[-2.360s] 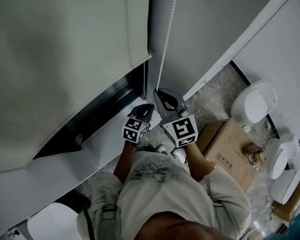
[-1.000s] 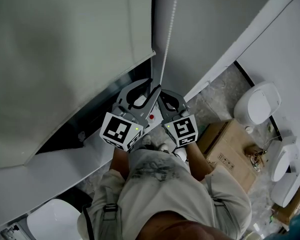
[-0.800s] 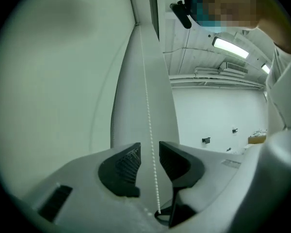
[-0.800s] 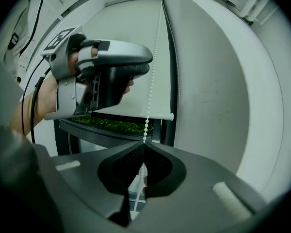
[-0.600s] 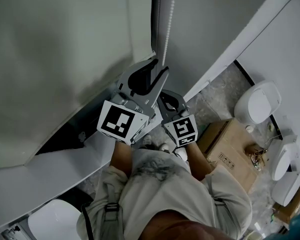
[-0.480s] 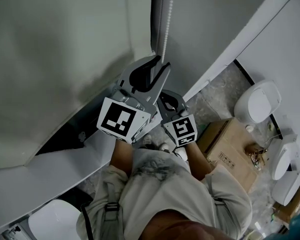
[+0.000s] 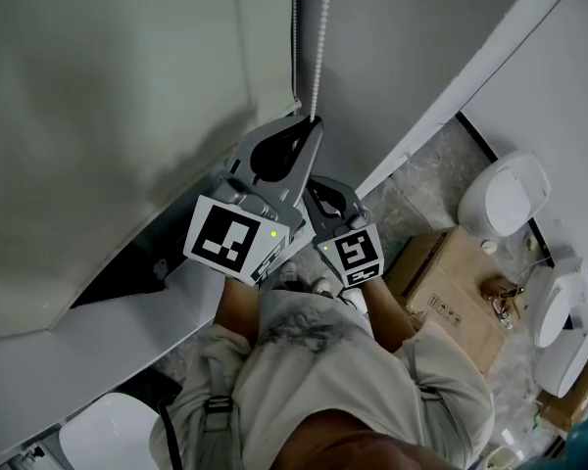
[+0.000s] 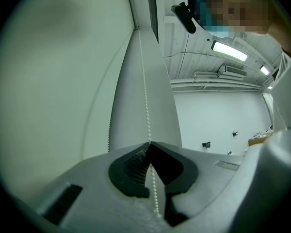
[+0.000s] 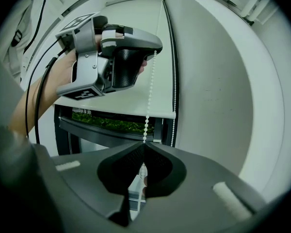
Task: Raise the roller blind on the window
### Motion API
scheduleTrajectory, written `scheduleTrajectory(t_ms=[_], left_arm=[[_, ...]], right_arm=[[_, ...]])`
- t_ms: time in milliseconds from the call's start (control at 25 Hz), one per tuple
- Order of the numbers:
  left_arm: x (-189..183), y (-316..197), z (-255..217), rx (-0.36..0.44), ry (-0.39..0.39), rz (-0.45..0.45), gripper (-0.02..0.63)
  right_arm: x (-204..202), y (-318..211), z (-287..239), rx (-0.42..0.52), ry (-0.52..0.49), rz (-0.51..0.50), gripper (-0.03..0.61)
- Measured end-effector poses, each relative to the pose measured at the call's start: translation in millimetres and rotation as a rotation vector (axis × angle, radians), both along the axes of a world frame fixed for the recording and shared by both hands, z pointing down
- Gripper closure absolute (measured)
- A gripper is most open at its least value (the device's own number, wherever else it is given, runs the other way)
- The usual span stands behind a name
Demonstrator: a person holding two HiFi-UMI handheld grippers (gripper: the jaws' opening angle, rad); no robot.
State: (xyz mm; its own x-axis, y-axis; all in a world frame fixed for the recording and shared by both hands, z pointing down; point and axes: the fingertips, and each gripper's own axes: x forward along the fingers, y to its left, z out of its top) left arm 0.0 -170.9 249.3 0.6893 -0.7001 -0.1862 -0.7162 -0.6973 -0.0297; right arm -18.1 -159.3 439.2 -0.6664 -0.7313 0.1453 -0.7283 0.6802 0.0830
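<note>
Nearest, two grippers pinch one bead chain [image 7: 319, 47]: the left gripper [image 8: 149, 142], jaws just closed on it, and below it the right gripper [image 9: 143, 143], jaws clamped too. Beyond, upper left, one roller blind [image 7: 127, 96] covers most of the window [image 9: 111, 125].

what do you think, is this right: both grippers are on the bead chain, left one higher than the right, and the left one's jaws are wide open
Not quite. The left gripper is not wide open: its jaws have just been closing, and the left gripper view shows them pinched on the bead chain. The rest holds: the right gripper also grips the chain, lower down.
</note>
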Motion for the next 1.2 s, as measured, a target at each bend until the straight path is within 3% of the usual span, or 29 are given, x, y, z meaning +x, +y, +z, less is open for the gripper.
scheduleTrajectory(t_ms=[1200], left_arm=[[-2.7, -13.8, 108.3, -0.232, -0.082, 0.021, 0.603]], right_arm=[[4.2, 3.8, 99.5, -0.171, 0.103, 0.010, 0.566]])
